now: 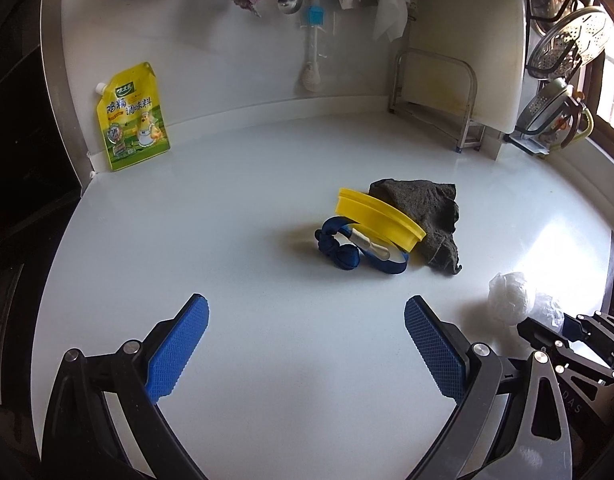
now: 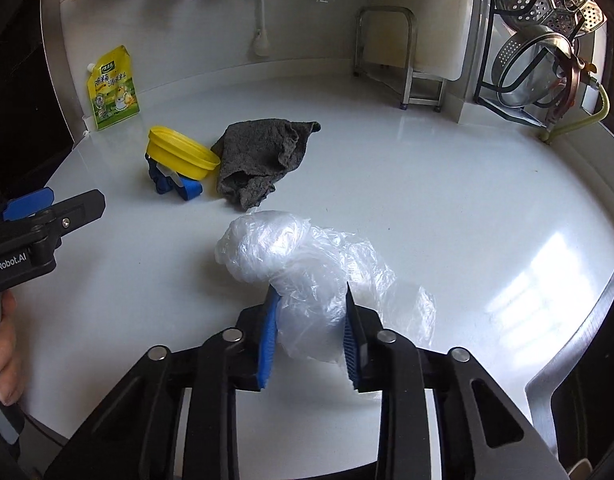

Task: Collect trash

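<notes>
A crumpled clear plastic bag [image 2: 291,248] lies on the white counter [image 2: 427,200], and my right gripper [image 2: 311,300] is shut on its near end, blue pads pressing it from both sides. The left wrist view shows the same bag [image 1: 509,298] at the right, with the right gripper [image 1: 547,326] behind it. My left gripper [image 1: 307,304] hovers open over bare counter, nothing between its fingers. Beyond it a yellow plastic lid [image 1: 379,220] leans on a blue strap [image 1: 347,252] and a grey cloth [image 1: 423,208]. From the right wrist, the left gripper [image 2: 67,204] shows at the left edge.
A yellow seasoning pouch [image 1: 133,118] leans on the back wall at the left. A metal rack [image 1: 435,96] with a white cutting board [image 1: 467,40] stands at the back right, steamers and strainers [image 2: 539,64] beyond it. Utensils and rags hang above. A metal rim [image 2: 579,340] borders the counter's right.
</notes>
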A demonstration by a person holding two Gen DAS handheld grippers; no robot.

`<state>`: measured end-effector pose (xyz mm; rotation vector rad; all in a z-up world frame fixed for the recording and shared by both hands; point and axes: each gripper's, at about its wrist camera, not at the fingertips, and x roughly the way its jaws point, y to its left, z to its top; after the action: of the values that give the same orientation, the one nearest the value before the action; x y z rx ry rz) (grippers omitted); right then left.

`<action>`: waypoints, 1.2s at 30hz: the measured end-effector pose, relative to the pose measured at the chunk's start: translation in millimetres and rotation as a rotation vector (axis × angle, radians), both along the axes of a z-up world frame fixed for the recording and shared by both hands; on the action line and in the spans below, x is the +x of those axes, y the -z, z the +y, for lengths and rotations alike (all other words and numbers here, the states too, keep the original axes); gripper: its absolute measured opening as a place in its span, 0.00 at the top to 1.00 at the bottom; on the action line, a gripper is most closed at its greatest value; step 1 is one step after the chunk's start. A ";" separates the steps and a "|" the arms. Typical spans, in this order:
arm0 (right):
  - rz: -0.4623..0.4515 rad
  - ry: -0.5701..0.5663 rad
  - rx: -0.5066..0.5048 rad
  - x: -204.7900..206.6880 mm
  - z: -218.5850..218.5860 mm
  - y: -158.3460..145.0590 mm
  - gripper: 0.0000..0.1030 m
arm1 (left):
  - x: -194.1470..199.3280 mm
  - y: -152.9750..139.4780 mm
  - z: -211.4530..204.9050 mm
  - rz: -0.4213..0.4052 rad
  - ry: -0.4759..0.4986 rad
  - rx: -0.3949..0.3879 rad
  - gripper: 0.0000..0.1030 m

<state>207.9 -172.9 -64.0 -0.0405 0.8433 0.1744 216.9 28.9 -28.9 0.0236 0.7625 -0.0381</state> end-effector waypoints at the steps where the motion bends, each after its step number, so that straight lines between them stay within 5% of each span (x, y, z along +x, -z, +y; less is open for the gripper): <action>1: -0.006 0.003 0.009 1.6 -3.3 -2.5 0.77 | 2.3 -0.3 -1.4 0.001 0.005 -0.004 0.06; 13: -0.044 0.077 0.147 12.8 -61.1 -15.8 0.79 | 35.1 -21.5 -30.9 -0.044 -0.007 0.038 0.06; 22: -0.053 0.065 0.191 10.0 -63.2 -18.2 0.79 | 78.0 -12.3 -36.6 0.015 -0.080 0.076 0.10; 30: -0.052 0.061 0.214 9.4 -63.5 -18.6 0.79 | 78.2 1.4 -47.7 0.052 -0.024 0.089 0.53; 34: -0.048 0.061 0.219 9.7 -62.8 -17.4 0.79 | 73.8 7.1 -44.6 0.073 -0.005 0.068 0.85; 36: -0.047 0.060 0.221 9.7 -62.7 -16.9 0.79 | 69.8 6.1 -41.3 0.065 -0.008 0.053 0.91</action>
<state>217.6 -235.6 -47.0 0.1870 0.7738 0.2090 286.7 -12.5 -35.1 0.0703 0.8281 -0.0112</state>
